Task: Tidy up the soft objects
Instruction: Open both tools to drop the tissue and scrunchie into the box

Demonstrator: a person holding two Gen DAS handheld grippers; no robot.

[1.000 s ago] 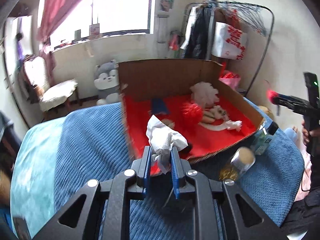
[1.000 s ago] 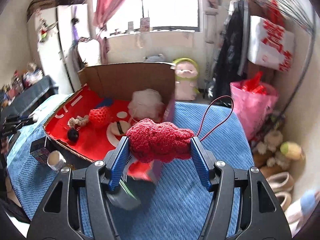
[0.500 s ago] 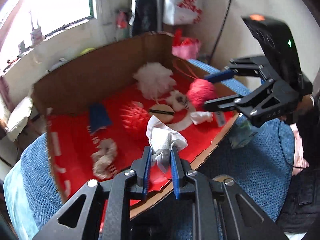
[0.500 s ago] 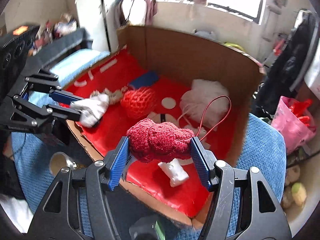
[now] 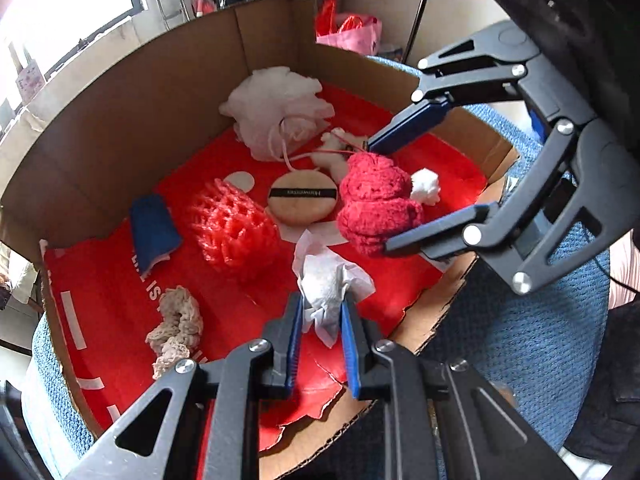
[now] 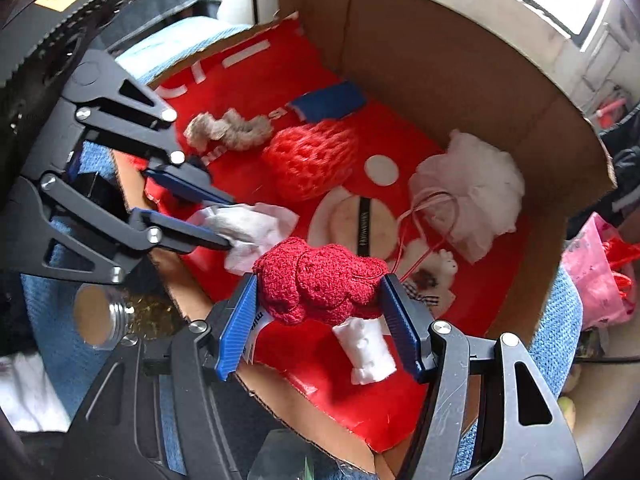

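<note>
Tissue [image 5: 328, 280] stands upright in left tool [image 5: 320, 320]; right tool [image 6: 320, 296] clamps red plush [image 6: 320, 280] crosswise.

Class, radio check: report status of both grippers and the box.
Left gripper shut on white tissue. Right gripper shut on red knit toy. Both over cardboard box; nothing blocking.

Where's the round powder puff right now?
The powder puff lies flat on the red floor of the cardboard box, mid-box in the left wrist view, between the red mesh ball and the red knit toy.
</note>
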